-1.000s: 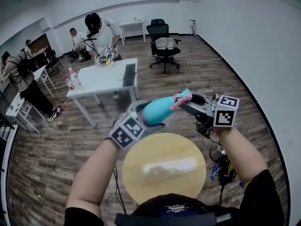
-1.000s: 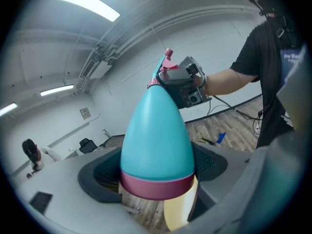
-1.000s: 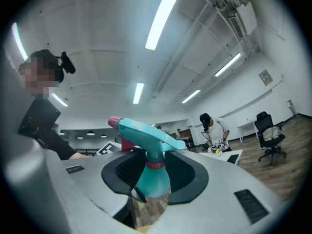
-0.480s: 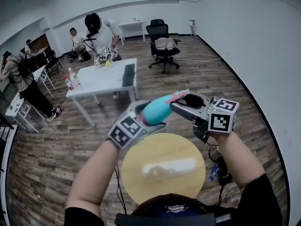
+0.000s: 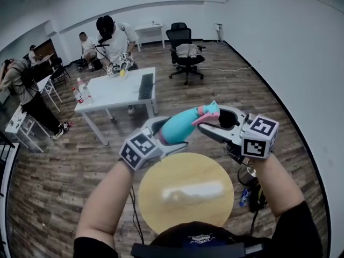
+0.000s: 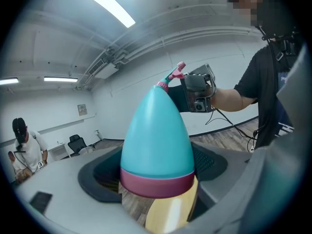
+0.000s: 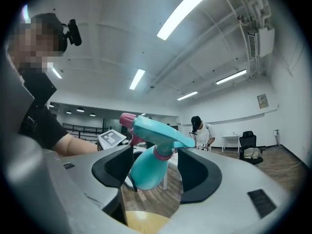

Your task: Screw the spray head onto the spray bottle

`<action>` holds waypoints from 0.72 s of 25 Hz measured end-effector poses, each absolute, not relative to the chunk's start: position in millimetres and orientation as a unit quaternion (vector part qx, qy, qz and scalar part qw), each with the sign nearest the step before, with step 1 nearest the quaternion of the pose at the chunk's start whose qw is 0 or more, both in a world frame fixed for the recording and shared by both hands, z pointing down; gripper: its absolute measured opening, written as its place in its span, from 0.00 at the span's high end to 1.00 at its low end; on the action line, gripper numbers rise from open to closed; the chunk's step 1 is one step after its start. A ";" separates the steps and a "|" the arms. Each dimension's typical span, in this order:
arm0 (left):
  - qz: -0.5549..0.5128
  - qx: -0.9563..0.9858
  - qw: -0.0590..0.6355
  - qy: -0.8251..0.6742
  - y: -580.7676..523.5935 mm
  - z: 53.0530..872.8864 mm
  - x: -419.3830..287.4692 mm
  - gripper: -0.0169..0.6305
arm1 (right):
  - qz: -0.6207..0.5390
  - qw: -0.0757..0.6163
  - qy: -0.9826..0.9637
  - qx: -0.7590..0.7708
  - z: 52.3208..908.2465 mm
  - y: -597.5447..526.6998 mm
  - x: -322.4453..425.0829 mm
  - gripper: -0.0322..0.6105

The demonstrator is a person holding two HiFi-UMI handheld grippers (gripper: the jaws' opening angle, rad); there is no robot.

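A teal spray bottle (image 5: 176,127) with a pink base band (image 6: 156,182) is held out above the round table. My left gripper (image 5: 167,135) is shut on its lower body (image 6: 156,130). The teal spray head (image 5: 208,110) with pink trigger and nozzle sits on the bottle's neck (image 7: 163,152). My right gripper (image 5: 209,120) faces the left one with the spray head between its jaws. Those jaws have just been opening, and in the right gripper view (image 7: 156,165) both pads stand clear of the neck.
A round wooden table (image 5: 185,192) lies directly below my hands. Beyond it stand a white table (image 5: 115,93) with bottles and a keyboard, a black office chair (image 5: 185,50) and several people. Cables and small items (image 5: 246,195) lie on the floor at the right.
The right gripper's jaws have spread away from the spray head and the gripper has rolled a little. The bottle stays in the left gripper, which has tilted slightly.
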State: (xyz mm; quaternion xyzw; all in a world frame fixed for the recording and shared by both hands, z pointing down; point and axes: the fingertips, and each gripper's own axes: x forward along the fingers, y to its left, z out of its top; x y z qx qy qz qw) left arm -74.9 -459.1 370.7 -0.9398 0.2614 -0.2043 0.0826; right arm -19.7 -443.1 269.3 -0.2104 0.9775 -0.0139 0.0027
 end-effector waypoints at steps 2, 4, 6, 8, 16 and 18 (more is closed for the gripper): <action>-0.216 -0.937 0.100 0.256 -458.1 375.0 -70.2 0.27 | -0.007 -0.003 0.978 -0.208 269.8 -442.8 -17.5 0.45; -0.228 -0.933 0.122 0.251 -453.6 381.0 -65.0 0.27 | -0.011 -0.003 0.980 -0.199 272.7 -439.8 -20.1 0.46; -0.232 -0.931 0.138 0.247 -448.9 381.7 -61.7 0.27 | -0.012 -0.003 0.981 -0.194 274.7 -436.8 -25.7 0.55; -0.227 -0.932 0.141 0.245 -446.7 377.6 -61.1 0.27 | -0.010 -0.002 0.980 -0.199 272.5 -437.1 -27.4 0.62; -0.193 -0.945 0.122 0.235 -445.5 369.9 -65.9 0.27 | -0.016 0.010 0.981 -0.191 267.3 -434.3 -26.8 0.70; -0.202 -0.940 0.139 0.238 -441.6 370.0 -64.5 0.27 | -0.028 0.014 0.982 -0.187 266.8 -430.2 -25.6 0.70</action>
